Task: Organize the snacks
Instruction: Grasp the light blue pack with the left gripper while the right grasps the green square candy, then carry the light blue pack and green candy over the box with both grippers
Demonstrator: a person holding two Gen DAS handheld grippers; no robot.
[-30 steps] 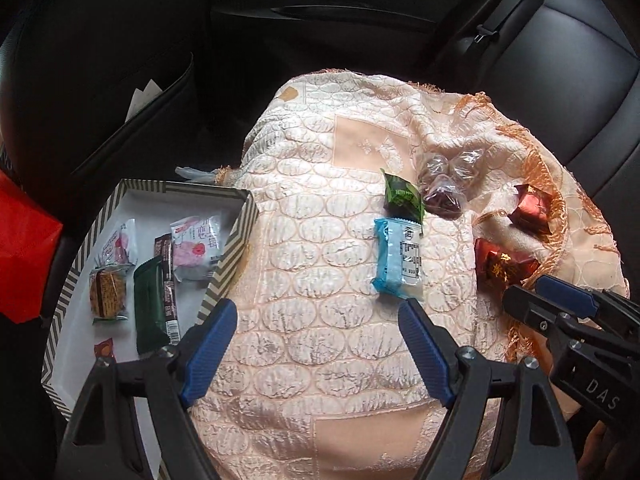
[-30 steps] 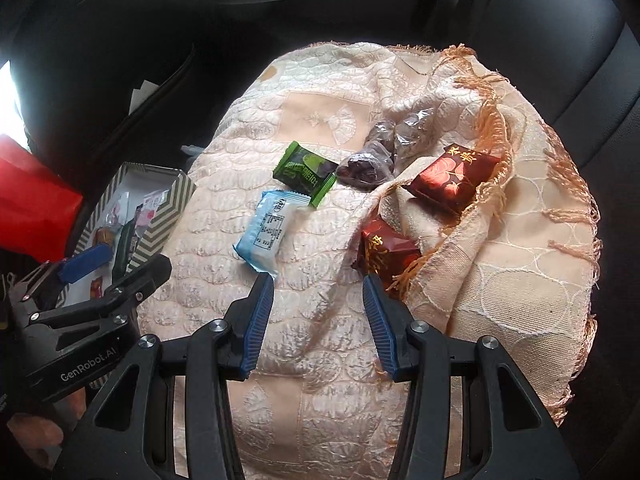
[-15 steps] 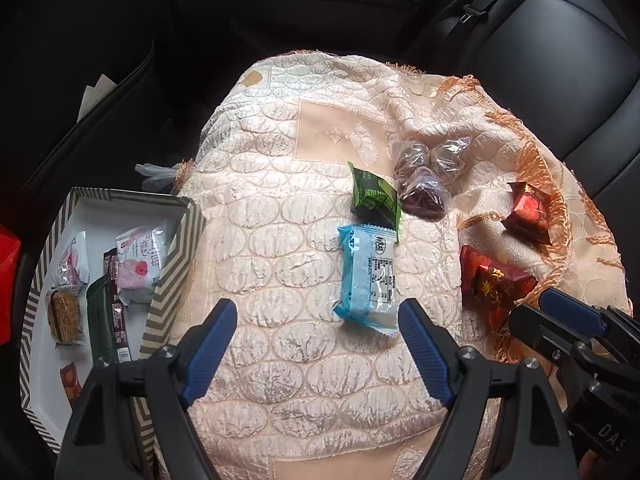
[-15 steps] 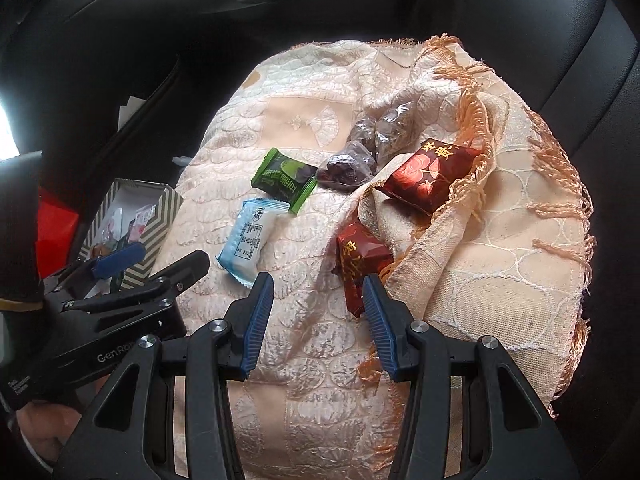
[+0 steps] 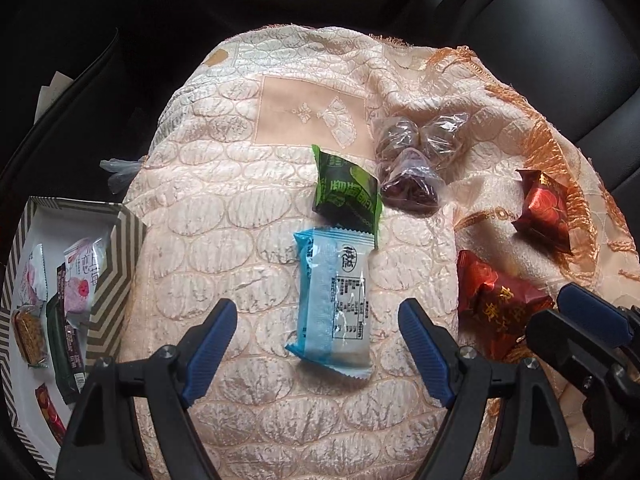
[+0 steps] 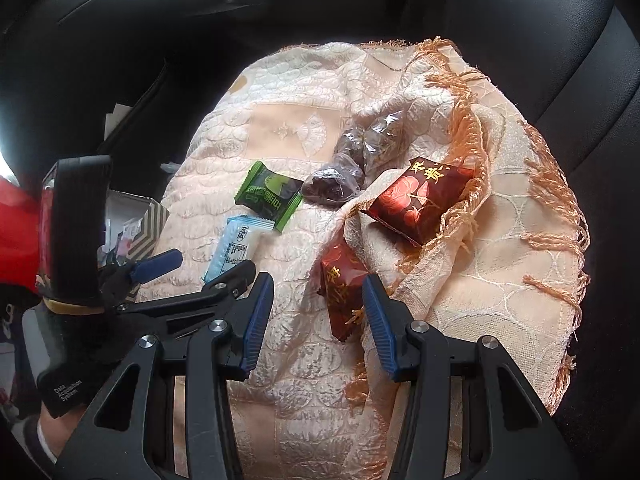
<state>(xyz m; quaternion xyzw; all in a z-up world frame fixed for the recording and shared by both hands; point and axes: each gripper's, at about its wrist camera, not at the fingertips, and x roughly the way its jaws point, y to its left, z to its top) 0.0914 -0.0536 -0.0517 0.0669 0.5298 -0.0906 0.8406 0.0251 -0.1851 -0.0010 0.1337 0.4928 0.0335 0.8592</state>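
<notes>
On a cream quilted cloth (image 5: 224, 208) lie a light blue packet (image 5: 332, 304), a green packet (image 5: 346, 196), clear-wrapped dark sweets (image 5: 412, 160) and two red foil packets (image 5: 492, 304) (image 5: 544, 212). My left gripper (image 5: 318, 344) hangs open over the blue packet; the packet's near end lies between the blue fingertips, untouched. My right gripper (image 6: 318, 320) is open too, with the nearer red packet (image 6: 344, 292) between its tips, close to the right finger. Each gripper shows in the other's view: the left gripper (image 6: 192, 268) and the right gripper (image 5: 568, 320).
A striped-rim box (image 5: 116, 276) to the left of the cloth holds several wrapped snacks. Black car seats surround the cloth. A folded, fringed flap of cloth (image 6: 460, 168) partly wraps the farther red packet (image 6: 416, 204). A red bag (image 6: 20, 232) sits at far left.
The left gripper has moved right and down, away from the box, until the blue packet lies between its tips. The right gripper has crept closer to the nearer red packet.
</notes>
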